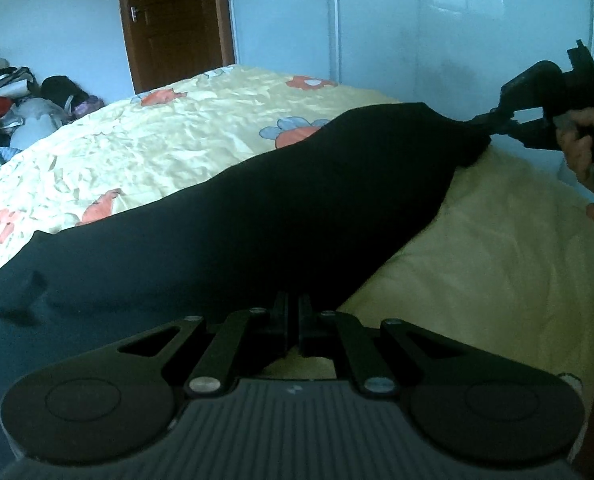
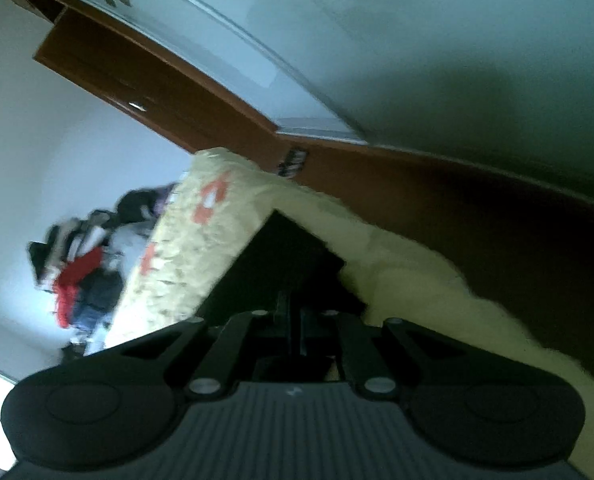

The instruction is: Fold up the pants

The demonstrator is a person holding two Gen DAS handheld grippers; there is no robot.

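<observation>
Black pants (image 1: 281,216) on quilt (image 1: 145,148); left tongs (image 1: 293,320) clenched on them, right tongs (image 2: 295,320) apparently likewise.

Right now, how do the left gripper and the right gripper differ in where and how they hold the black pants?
The left gripper grips the black pants at the near end, low over the bed; the right gripper pinches the far end, raised above the bed. The left gripper's view is level; the right gripper's view is strongly tilted. Both have their jaws shut on the fabric, which stretches between them.
</observation>
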